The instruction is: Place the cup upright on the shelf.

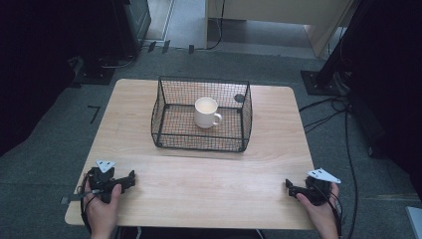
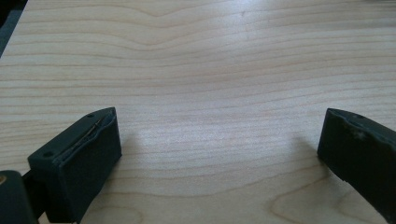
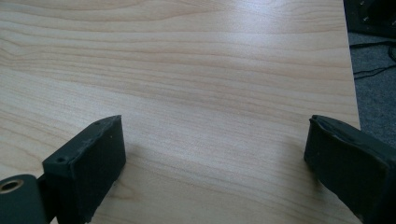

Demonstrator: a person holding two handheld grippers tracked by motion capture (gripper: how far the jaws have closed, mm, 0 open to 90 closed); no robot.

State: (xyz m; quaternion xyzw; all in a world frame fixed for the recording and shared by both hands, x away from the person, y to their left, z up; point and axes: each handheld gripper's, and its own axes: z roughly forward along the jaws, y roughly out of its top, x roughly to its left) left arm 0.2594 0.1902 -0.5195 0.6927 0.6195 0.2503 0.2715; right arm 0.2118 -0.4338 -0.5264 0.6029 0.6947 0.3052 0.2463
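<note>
The mug (image 1: 206, 112) stands upright in the wire basket (image 1: 164, 112), its open mouth facing straight up and its handle pointing toward about 4 o'clock in the high view; its long axis is vertical; it is white or pale cream, plain and glossy, with a looped handle, and it sits a little right of the basket's middle, apart from the mesh walls; the basket is black wire mesh, rectangular and open at the top, with its long side running 9 to 3 o'clock, at the 12 o'clock part of the light wood bench (image 1: 209, 184); the left tool (image 1: 130, 178) rests on the bench at about 8 o'clock, well apart from the basket, its jaws spread wide over bare wood with nothing between them; the right tool (image 1: 289, 186) rests at about 4 o'clock near the bench's edge, its jaws likewise wide apart and holding nothing.
</note>
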